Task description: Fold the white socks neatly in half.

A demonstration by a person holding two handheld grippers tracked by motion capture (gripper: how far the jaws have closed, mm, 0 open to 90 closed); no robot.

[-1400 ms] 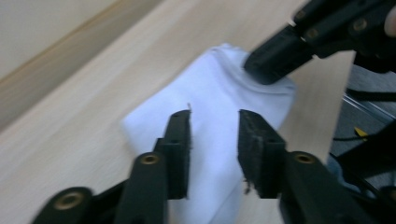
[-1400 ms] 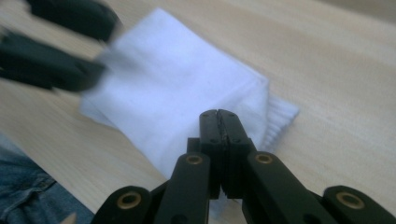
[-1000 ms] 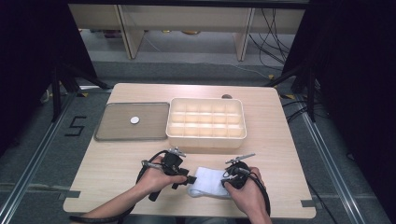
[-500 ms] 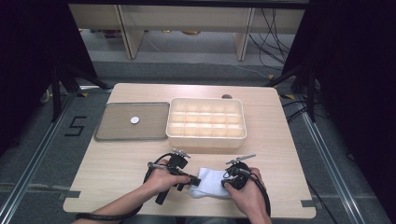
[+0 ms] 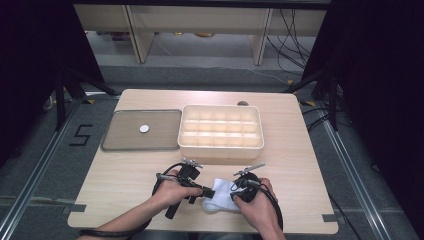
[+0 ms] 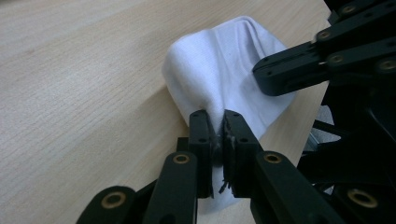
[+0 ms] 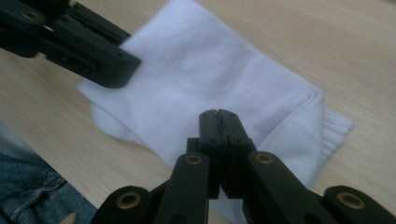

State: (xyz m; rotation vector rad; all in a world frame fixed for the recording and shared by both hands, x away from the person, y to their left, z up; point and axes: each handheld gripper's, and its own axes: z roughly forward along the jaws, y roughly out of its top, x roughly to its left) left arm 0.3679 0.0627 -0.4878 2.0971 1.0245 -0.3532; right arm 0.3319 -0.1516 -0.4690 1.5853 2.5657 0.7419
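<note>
Small white knitted cotton sock [image 5: 218, 196], folded soft with a ribbed cuff, lies at the near edge of the pale wooden surface [image 5: 300, 150], bunched into a raised ridge at one end. Left tool [image 5: 202, 190] has just been closing and now pinches that ridge of fabric between its jaws; right tool [image 5: 235, 191] bears on the opposite end with jaws together, apparently nipping cloth, though the contact is hard to see. Farther back, well apart, stand a cream plastic compartment box [image 5: 220, 132] and, beside it, a flat grey metal tray [image 5: 120, 142] carrying a small white disc [image 5: 144, 128]; nothing lies between sock and tools.
</note>
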